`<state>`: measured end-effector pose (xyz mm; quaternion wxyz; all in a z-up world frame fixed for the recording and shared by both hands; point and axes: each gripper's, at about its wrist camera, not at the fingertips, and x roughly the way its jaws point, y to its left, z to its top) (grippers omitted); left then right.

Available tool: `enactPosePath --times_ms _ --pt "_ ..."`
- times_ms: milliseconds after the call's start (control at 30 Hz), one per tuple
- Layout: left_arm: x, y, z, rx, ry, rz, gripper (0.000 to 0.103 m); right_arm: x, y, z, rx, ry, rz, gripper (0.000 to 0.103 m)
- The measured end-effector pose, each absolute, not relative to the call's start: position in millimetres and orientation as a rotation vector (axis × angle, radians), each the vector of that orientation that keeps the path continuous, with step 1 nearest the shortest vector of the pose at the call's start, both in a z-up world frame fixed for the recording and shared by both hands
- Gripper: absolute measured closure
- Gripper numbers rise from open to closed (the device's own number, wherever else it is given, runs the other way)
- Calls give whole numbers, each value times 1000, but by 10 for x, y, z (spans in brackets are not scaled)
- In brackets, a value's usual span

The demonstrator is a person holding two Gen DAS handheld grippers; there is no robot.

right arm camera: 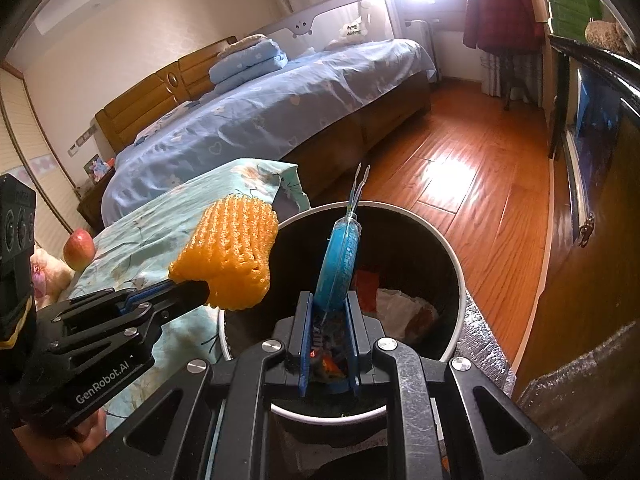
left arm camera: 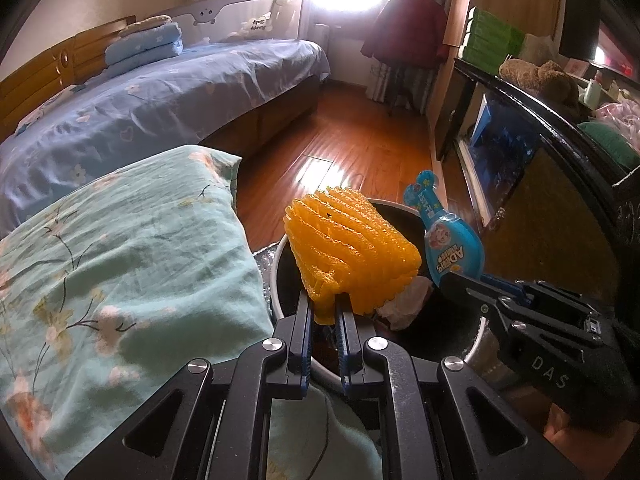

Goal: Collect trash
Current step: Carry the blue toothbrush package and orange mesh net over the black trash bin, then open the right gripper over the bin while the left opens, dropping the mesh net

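Over the trash bin (right arm camera: 460, 272), contents half hidden behind both claws.
Left gripper (left arm camera: 323, 312) pinches orange foam net (left arm camera: 352, 252); right gripper (right arm camera: 329, 308) pinches blue pouch (right arm camera: 340, 256); bed (left arm camera: 120, 248) beside.

Both grippers angle downward side by side. The left gripper (left arm camera: 325, 312), jaws pinched nearly together, clamps orange foam netting (left arm camera: 352, 252); the right gripper (right arm camera: 329, 312) sits at its 3 o'clock, jaws likewise closed, gripping a blue packet (right arm camera: 340, 256) edge-on.

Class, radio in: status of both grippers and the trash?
Left gripper shut on orange foam net. Right gripper shut on blue packet. Both over trash bin. Nothing in the way.
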<state>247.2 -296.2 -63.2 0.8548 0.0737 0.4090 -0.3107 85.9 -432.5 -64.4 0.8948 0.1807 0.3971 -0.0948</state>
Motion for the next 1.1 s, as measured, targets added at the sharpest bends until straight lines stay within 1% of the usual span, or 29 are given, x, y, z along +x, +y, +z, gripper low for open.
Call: enactPosePath --times_ms 600,700,767,800,833,900,967,1100 --pt "2553 -3011 -628 161 880 -676 92 932 -4415 -704 386 848 -202 88" --pt "2557 -3016 -617 159 885 -686 85 943 -4445 -715 399 850 -205 87" --pt "2557 -3004 -610 158 887 -683 74 942 -4472 -726 412 851 -209 85" --pt "2550 -2988 -605 156 884 -678 64 938 -4490 -730 421 851 -213 84" --pt "2539 -2967 -597 155 877 -671 58 931 -4504 -730 429 850 -214 84" --pt "2516 -2914 -585 150 870 -661 58 922 -4501 -727 438 850 -218 80" --pt "2488 -2822 -575 134 870 -651 57 898 -4482 -707 439 839 -222 65" --pt "2413 -2606 -548 110 856 -615 54 872 -4437 -672 443 826 -220 59"
